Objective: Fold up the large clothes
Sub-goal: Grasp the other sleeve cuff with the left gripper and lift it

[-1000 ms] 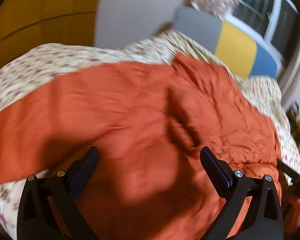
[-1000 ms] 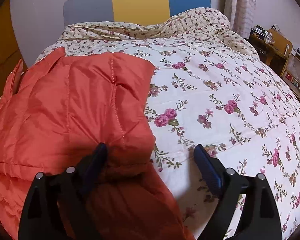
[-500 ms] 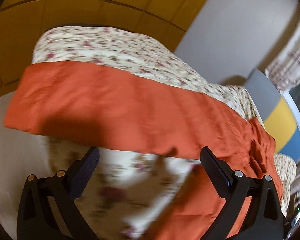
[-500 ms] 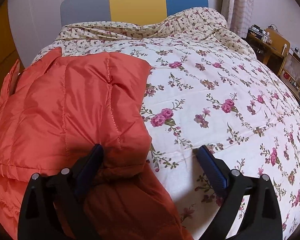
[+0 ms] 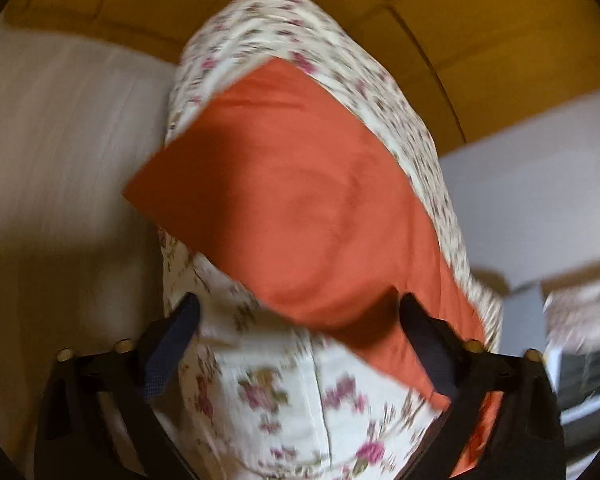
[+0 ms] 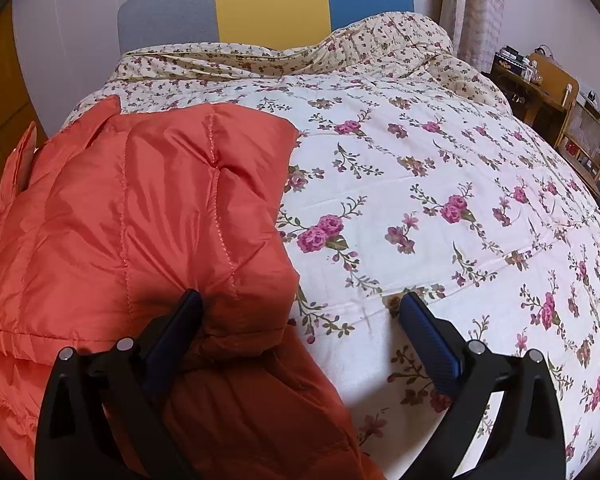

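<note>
Jaws of the right gripper (image 6: 300,320) are spread wide and hold nothing; its left finger is pressed against the folded corner of the orange quilted jacket (image 6: 140,220), which lies on the left part of the floral bedspread (image 6: 440,200). Fingers of the left gripper (image 5: 300,328) are likewise held wide apart and empty, above a blurred orange sleeve (image 5: 300,200) draped across the bedspread's edge. A grey, yellow and blue headboard (image 6: 268,4) is seen beyond.
</note>
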`<state>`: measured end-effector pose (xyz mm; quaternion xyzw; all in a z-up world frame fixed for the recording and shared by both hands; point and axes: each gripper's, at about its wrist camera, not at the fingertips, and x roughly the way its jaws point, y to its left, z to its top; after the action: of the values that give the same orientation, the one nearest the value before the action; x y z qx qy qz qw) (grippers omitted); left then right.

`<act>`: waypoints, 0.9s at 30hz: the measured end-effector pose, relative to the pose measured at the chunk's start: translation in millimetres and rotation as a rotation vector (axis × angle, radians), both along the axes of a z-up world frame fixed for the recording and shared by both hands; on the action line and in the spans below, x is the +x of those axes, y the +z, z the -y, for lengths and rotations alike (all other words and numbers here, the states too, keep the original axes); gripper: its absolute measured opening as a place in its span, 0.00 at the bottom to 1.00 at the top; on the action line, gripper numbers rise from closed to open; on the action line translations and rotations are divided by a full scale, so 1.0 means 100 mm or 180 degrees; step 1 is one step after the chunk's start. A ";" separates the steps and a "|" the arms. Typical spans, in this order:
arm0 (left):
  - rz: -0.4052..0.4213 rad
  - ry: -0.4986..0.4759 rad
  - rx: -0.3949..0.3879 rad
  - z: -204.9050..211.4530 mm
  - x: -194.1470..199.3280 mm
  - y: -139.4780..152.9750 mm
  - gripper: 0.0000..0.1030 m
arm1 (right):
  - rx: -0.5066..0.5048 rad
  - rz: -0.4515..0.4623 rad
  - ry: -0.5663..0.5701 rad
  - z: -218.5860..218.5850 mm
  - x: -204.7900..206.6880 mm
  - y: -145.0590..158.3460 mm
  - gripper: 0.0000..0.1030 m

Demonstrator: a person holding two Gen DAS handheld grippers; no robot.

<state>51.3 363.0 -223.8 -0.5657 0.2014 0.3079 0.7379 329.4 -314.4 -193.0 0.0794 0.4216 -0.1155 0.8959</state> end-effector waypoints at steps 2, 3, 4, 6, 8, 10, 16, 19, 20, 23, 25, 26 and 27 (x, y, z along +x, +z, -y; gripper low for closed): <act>0.0040 0.0098 -0.0027 -0.11 -0.02 0.01 0.73 | 0.0008 -0.0002 -0.0005 0.01 0.00 0.00 0.97; 0.0078 0.0121 0.0000 -0.14 -0.01 0.04 0.69 | 0.0011 -0.0003 -0.0010 0.00 0.01 0.00 0.97; 0.0096 0.0126 0.0026 -0.17 0.01 0.08 0.64 | 0.0017 -0.0003 -0.0012 0.01 0.00 0.00 0.97; 0.0074 0.0178 0.0106 -0.21 0.05 0.17 0.52 | 0.0023 -0.0005 -0.0017 0.00 0.01 0.00 0.97; 0.0015 0.0223 0.0191 -0.21 0.10 0.24 0.30 | 0.0024 -0.0005 -0.0017 0.00 0.01 0.00 0.97; -0.0097 0.0261 0.0370 -0.13 0.16 0.40 0.22 | 0.0026 -0.0004 -0.0017 0.00 0.01 0.00 0.97; -0.0123 0.0165 0.1212 0.29 0.33 0.93 0.12 | 0.0030 -0.0006 -0.0015 0.00 0.01 0.00 0.98; 0.0012 -0.0098 0.1810 0.70 0.52 1.30 0.12 | 0.0040 -0.0004 -0.0015 0.00 0.01 0.00 0.98; 0.0087 -0.0222 0.1990 0.85 0.60 1.42 0.12 | 0.0045 -0.0005 -0.0014 0.00 0.01 0.00 0.98; 0.0307 -0.0591 0.2306 1.25 0.84 1.68 0.12 | 0.0061 -0.0004 -0.0013 0.01 0.01 -0.01 0.98; 0.0429 -0.0793 0.2413 1.51 0.97 1.80 0.12 | 0.0063 -0.0004 -0.0013 0.01 0.01 -0.01 0.98; 0.0478 -0.0863 0.2449 1.62 1.03 1.84 0.12 | 0.0068 -0.0003 -0.0013 0.01 0.01 -0.01 0.98; 0.0545 -0.0974 0.2507 1.78 1.12 1.90 0.12 | 0.0072 -0.0003 -0.0013 0.02 0.02 -0.01 0.98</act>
<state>163.2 185.0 -33.9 -0.2280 0.0881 0.2002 0.9488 331.4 -316.2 -193.8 0.0904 0.4231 -0.1126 0.8945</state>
